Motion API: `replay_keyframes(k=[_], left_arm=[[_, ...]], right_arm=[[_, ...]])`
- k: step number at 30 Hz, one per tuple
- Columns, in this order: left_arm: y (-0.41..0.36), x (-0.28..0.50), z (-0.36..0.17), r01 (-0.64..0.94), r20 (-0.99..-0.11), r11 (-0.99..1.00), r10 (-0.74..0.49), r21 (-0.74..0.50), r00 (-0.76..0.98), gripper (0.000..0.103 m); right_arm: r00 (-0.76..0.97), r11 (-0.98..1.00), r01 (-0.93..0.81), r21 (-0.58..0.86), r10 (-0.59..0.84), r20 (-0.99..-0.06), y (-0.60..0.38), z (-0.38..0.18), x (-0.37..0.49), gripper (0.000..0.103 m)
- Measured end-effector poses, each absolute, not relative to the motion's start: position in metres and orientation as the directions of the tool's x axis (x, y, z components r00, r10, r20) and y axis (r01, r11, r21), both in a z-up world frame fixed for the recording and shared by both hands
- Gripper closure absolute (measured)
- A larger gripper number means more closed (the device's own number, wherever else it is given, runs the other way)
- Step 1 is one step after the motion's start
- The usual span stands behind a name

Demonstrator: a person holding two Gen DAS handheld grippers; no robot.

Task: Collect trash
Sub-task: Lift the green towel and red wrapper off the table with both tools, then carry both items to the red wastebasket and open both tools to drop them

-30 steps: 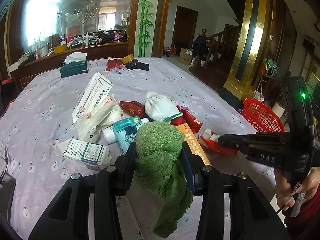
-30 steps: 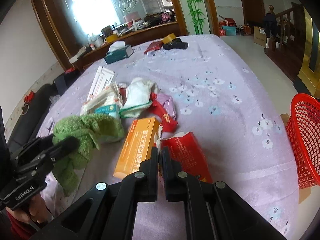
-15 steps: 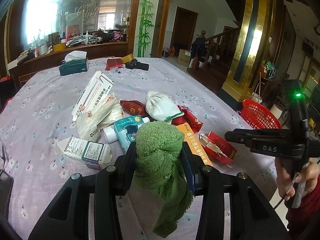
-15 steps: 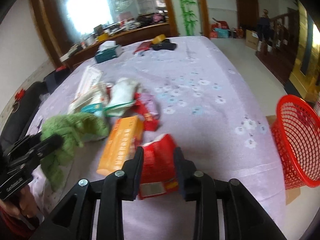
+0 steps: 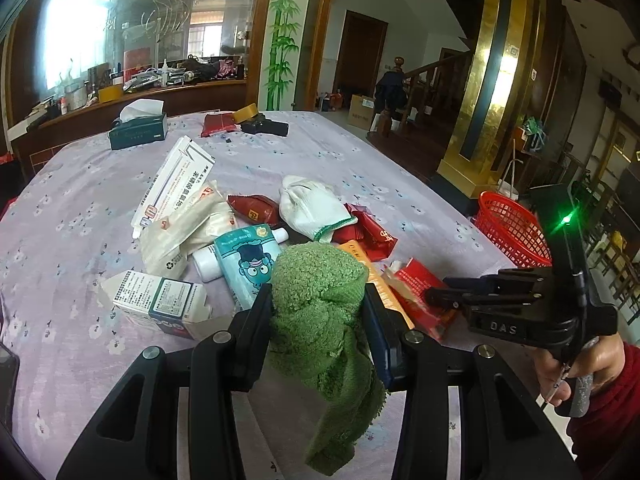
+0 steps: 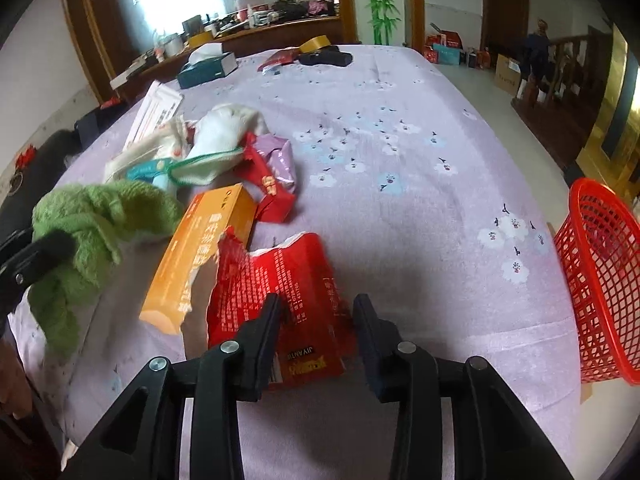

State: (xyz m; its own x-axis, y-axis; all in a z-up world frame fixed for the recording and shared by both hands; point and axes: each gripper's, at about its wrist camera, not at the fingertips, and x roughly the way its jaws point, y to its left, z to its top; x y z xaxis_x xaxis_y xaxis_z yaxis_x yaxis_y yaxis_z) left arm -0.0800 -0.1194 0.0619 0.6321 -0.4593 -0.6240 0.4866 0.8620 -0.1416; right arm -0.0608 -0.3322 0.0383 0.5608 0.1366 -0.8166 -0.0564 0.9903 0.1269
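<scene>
Grasp pending: right gripper [image 6: 316,312] has jaws spread astride the torn red packet [image 6: 276,280] lying on the table [image 6: 400,220] just ahead. Close squarely on its flat middle, then lift toward the red basket [image 6: 600,280], right. Left gripper [image 5: 318,312] clamps a green towel [image 5: 320,304].

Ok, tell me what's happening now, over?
Left tool shut on fluffy green towel. Right tool open, straddling torn red paper packet, not gripping. Orange cardboard box touches packet. Red mesh basket waits beyond table edge.
</scene>
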Motion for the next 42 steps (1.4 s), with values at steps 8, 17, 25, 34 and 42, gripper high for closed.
replay_keyframes(k=[8,17,25,34,42], left_arm=[[-0.12,-0.08,0.061,0.487,-0.619,0.86,-0.467,-0.151,0.632,0.061],[-0.118,-0.079,0.07,0.482,-0.608,0.863,-0.468,-0.155,0.642,0.061],[-0.122,-0.081,0.079,0.488,-0.598,0.86,-0.472,-0.151,0.647,0.061],[-0.133,-0.082,0.096,0.507,-0.589,0.85,-0.484,-0.143,0.647,0.061],[-0.167,-0.082,0.118,0.554,-0.578,0.823,-0.516,-0.128,0.632,0.061]], right_arm=[[0.6,0.987,-0.049,0.154,0.153,-0.785,-0.333,0.054,-0.075,0.087],[0.657,0.984,-0.024,0.177,0.149,-0.739,-0.338,0.081,-0.083,0.088],[0.679,0.978,-0.013,0.206,0.16,-0.717,-0.345,0.095,-0.087,0.087],[0.696,0.967,0.017,0.255,0.172,-0.697,-0.361,0.104,-0.094,0.087],[0.744,0.956,0.074,0.285,0.137,-0.654,-0.397,0.119,-0.109,0.087]])
